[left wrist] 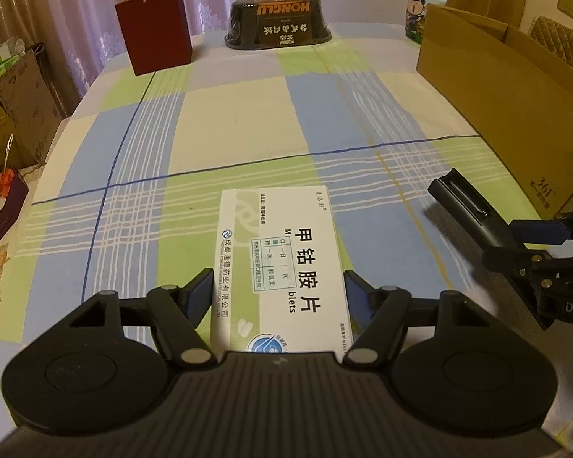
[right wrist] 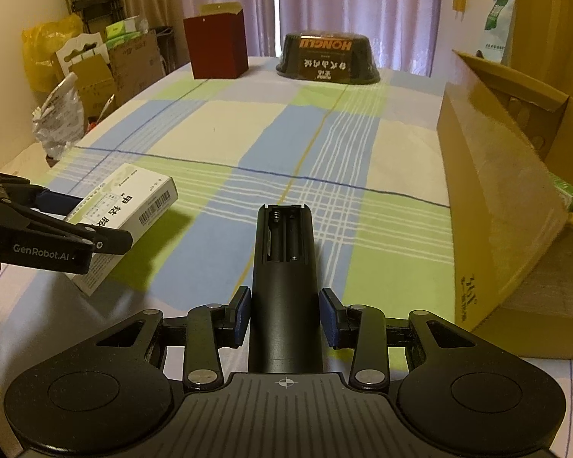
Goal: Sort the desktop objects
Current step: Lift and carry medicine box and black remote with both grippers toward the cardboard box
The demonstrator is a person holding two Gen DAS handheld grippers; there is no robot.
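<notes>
I have both tools loaded. My left tool grips the white medicine box across its width, pads pressed on its long sides, and the right-wrist view shows the box tilted up off the bench. My right tool clamps the black remote by its body, battery bay open and facing up, no cover — the far end pointing ahead. The open cardboard carton stands just to my right, so I judge both items are carried low and level to go in there next.
</notes>
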